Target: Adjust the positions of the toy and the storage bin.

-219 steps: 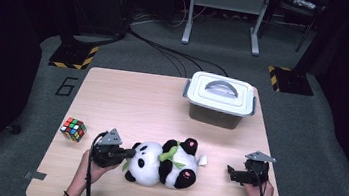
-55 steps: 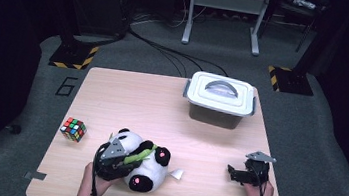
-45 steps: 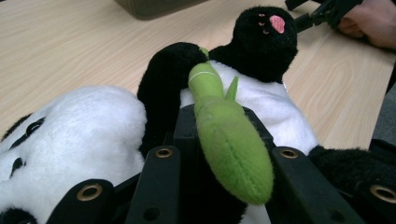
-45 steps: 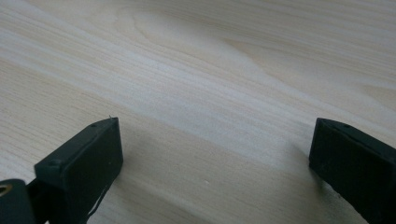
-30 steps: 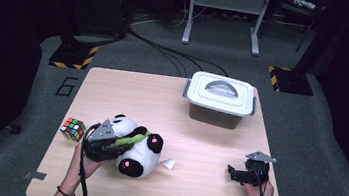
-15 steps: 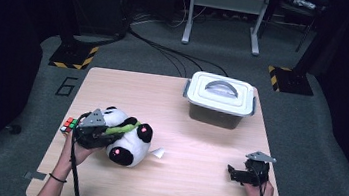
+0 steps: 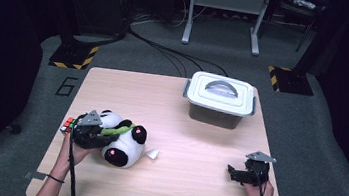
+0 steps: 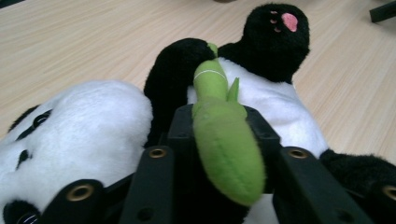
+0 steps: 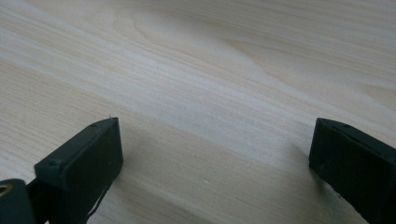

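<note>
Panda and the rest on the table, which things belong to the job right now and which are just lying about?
In the job: panda, bamboo, left tool around the bamboo, its jaws just opening.
Lying about: cube, box, right tool, open over bare table.

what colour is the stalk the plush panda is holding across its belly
Bright green stuffed fabric stalk against the black-and-white plush panda; the left gripper view shows it best.

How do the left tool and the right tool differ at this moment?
The left tool is on the plush panda, its jaws just opening beside the panda's green stalk; the right tool has nothing between its wide-open jaws. The left one is beside the puzzle cube; the right sits alone near the table's corner. Both are black and hand-held.
</note>
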`<act>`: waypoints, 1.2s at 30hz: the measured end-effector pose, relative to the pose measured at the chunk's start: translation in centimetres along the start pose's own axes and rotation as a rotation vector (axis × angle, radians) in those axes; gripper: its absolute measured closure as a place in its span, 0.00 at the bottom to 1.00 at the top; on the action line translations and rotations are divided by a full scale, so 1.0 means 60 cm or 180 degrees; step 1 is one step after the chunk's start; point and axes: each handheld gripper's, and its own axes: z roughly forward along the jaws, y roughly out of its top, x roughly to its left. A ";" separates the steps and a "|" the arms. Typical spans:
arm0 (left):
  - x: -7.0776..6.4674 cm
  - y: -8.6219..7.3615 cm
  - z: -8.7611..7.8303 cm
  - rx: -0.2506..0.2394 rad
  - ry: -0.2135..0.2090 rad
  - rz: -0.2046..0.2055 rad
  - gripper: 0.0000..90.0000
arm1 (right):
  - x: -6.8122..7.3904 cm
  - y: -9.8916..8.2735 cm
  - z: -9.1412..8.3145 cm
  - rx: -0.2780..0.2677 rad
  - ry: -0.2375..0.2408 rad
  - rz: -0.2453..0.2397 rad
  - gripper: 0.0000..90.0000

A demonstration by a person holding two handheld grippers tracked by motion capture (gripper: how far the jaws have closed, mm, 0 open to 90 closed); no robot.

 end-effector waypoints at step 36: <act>-0.056 -0.174 -0.073 -0.0144 0.1214 -0.0775 0.04 | -0.003 0.004 0.000 0.0063 0.0020 0.0007 0.03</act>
